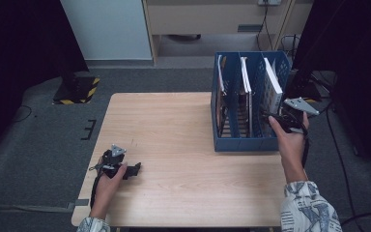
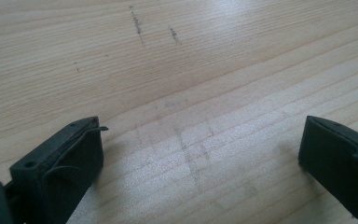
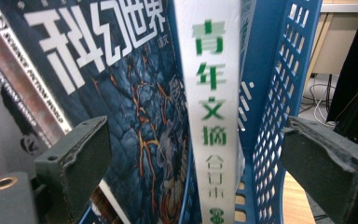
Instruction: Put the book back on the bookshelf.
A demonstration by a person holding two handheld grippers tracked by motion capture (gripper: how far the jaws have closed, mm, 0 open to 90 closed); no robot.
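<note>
Jaws of the right claw (image 3: 196, 163) stand wide apart around the white, green-lettered spine of a thick book (image 3: 213, 93), touching neither side; it stands upright in the rightmost compartment of the blue slotted plastic file rack (image 1: 244, 142). The left claw (image 2: 200, 154) rests spread on the pale wooden tabletop (image 1: 174, 135), holding nothing.

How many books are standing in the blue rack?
3: one book in the blue rack's left slot, one in the middle, one in the right. More may hide behind.
</note>
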